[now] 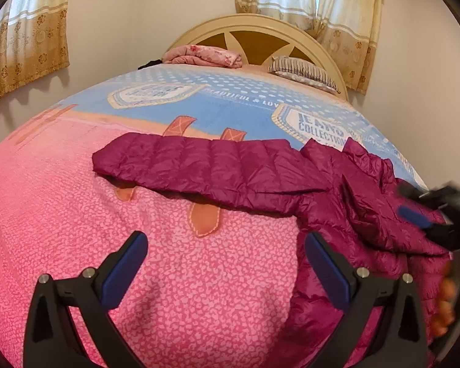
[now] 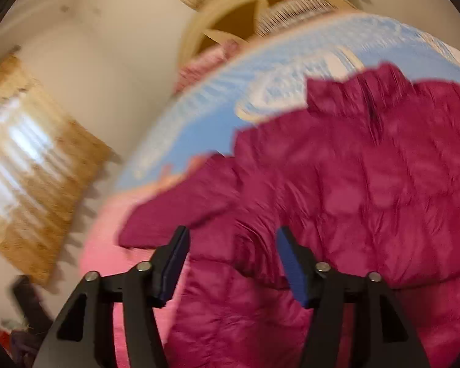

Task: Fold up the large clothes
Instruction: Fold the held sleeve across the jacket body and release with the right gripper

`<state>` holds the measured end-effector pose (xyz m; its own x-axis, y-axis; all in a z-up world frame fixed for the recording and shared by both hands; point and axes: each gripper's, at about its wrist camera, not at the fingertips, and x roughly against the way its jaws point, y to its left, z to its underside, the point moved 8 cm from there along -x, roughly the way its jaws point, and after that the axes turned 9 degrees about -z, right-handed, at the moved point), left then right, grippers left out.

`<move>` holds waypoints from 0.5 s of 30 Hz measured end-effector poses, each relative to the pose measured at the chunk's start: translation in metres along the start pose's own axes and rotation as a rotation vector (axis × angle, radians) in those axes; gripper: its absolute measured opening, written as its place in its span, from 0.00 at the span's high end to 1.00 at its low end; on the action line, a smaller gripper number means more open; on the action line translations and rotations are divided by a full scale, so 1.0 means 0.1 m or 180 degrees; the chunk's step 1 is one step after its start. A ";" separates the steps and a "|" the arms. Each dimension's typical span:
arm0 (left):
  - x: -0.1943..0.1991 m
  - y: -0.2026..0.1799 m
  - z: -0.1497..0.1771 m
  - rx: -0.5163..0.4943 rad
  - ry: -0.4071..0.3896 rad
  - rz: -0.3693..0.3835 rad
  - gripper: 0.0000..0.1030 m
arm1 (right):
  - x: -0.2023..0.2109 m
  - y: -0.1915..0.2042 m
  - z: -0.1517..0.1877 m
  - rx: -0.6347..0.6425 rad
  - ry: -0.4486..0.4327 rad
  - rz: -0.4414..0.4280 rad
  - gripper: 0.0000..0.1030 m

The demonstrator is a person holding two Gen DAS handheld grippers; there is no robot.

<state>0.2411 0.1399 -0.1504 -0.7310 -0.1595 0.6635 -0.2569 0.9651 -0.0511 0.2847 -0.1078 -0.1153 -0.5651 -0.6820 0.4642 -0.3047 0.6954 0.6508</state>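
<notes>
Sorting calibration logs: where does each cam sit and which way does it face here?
Left wrist: on the left gripper, low over the pink and blue bedspread, facing the cream arched headboard; its open fingers show, plus the right gripper at the right edge.
Right wrist: on the right gripper, tilted and motion-blurred, looking down on the body of the magenta quilted puffer jacket; its open fingers show.
Shared: jacket, bedspread, headboard.

bed (image 1: 199,276) pink-blue cover | on it: magenta jacket (image 1: 230,165), pillow (image 1: 303,70), folded blanket (image 1: 204,55)
</notes>
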 end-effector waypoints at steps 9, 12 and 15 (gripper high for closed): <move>-0.01 -0.49 -0.05 -0.0194 -0.0009 0.0159 0.00 | 0.13 -0.39 0.16 0.0276 0.0145 0.0956 0.71; 0.04 -0.69 -0.11 -0.0334 -0.0058 0.0150 0.00 | -0.26 -0.41 0.37 0.0099 0.0364 0.0698 0.71; 0.06 -0.85 -0.19 -0.0468 -0.0123 0.0136 0.00 | -0.51 -0.41 0.45 0.0070 0.0449 0.0605 0.71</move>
<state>0.2700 0.0606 -0.1280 -0.7639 -0.1226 0.6336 -0.1316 0.9907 0.0331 0.2921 -0.0914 -0.1928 -0.5017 -0.5620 0.6576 -0.2204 0.8181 0.5311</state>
